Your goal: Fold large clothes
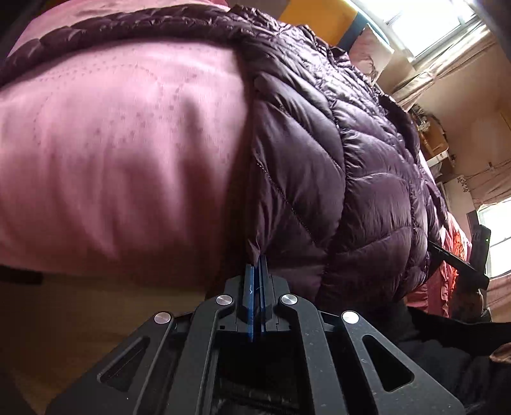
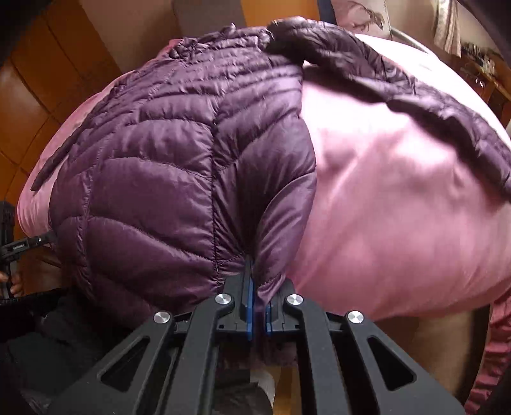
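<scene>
A dark purple quilted puffer jacket (image 1: pixel 335 153) lies spread on a pink quilted bed cover (image 1: pixel 111 153). One sleeve (image 1: pixel 105 25) stretches across the cover at the far side. My left gripper (image 1: pixel 257 268) is shut, its blue pads (image 1: pixel 249 287) pinching the jacket's near edge. In the right wrist view the same jacket (image 2: pixel 153 166) fills the left half. My right gripper (image 2: pixel 258 287) is shut on a fold of the jacket's hem, with purple fabric bunched between its blue pads (image 2: pixel 247 303). Each view shows the other gripper at the jacket's far corner.
The bed's front edge drops to a tan side panel (image 1: pixel 95 313). A bright window (image 1: pixel 424 22) and cluttered shelves (image 1: pixel 431 134) stand at the right. Ruffled pink bedding (image 2: pixel 491 351) hangs at the right. Orange wood panelling (image 2: pixel 38 79) is beyond the bed. A hand (image 2: pixel 14 284) holds the left tool.
</scene>
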`<state>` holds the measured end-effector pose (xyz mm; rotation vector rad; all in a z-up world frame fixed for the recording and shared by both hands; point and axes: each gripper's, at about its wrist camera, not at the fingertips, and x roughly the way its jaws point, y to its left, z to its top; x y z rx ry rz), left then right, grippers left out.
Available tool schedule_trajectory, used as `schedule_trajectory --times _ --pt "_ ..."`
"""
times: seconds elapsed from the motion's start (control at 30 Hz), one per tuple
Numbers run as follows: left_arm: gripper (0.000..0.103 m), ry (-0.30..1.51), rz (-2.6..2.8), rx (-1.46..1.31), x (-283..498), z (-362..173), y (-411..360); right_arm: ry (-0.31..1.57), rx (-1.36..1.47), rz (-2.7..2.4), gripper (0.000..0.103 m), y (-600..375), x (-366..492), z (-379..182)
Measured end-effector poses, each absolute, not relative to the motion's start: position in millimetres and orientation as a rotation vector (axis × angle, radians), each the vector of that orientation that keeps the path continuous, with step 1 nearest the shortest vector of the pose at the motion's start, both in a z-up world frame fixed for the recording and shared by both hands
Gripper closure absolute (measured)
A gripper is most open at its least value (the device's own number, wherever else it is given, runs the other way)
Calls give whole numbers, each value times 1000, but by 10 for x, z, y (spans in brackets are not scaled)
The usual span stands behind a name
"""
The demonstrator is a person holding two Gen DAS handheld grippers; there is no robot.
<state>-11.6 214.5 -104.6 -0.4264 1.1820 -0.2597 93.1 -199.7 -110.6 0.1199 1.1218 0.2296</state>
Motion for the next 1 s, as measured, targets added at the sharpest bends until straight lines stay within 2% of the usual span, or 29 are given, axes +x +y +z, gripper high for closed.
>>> schedule_trajectory --times 0.07,0.1,0.13,0.17,0.2,0.23,0.27,0.33,0.43,0.5,0.63,0.77,0.87,0.9,1.0 --pt "101 1186 -268 -400 -153 -968 2135 1128 141 233 98 -2021 923 -1110" --pt "101 1176 -266 -400 -150 -915 2153 1126 150 233 92 -2043 929 -1092" --pt "98 1163 -268 -403 -153 -841 2188 1122 162 219 77 -2089 947 -1062" --pt "85 1136 -268 -402 -157 -731 2235 1104 173 196 68 -2161 964 -1017" --pt "77 1105 -254 -397 -146 -661 2265 1073 182 170 53 -2250 989 -979" --pt "51 1060 -224 -389 -145 -551 2309 1030 188 130 46 -2361 1007 -902" --pt "32 1006 -183 -384 -136 -438 2347 996 184 77 41 -2470 1031 -838" --pt "30 944 -156 -391 -68 -301 2367 926 144 -59 30 -2693 1110 -722" --pt "30 899 -147 -374 152 -196 2255 867 68 -244 27 -3020 1263 -647" --pt "30 884 -162 -358 357 -177 2101 865 153 -335 27 -3347 1351 -643" --pt "30 867 -202 -342 714 -217 1698 778 532 -471 26 -4223 1203 -669" --pt "29 834 -237 -259 1042 -260 1209 759 663 -492 27 -4746 1253 -812" --pt "29 827 -294 -230 1250 -327 909 786 729 -461 31 -4944 1391 -905" --pt "29 842 -292 -213 1362 -375 766 794 708 -466 40 -4932 1455 -892" --pt "29 896 -284 -202 1624 -511 536 810 612 -411 88 -4841 1633 -719"
